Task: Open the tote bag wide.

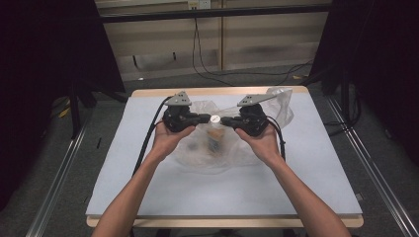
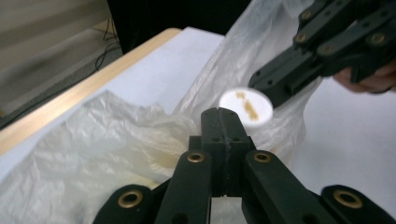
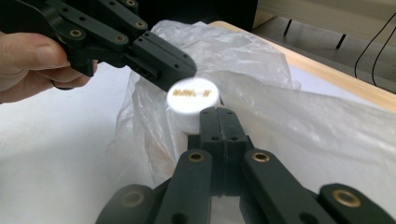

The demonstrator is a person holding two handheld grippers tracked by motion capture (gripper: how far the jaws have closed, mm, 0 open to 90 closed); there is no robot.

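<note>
Both pairs of jaws are pressed fully together with nothing between them: the left gripper and right gripper point at each other, tips flanking the white cap of a bottle standing inside the clear plastic bag; contact can't be told, but it looks like bracing the cap. The bag sits mid-table toward the far edge, with bare table all around.

A clear bag lies on the table. Above the bag a white cap sits between the left gripper and right gripper, whose closed tips point at the cap.
</note>
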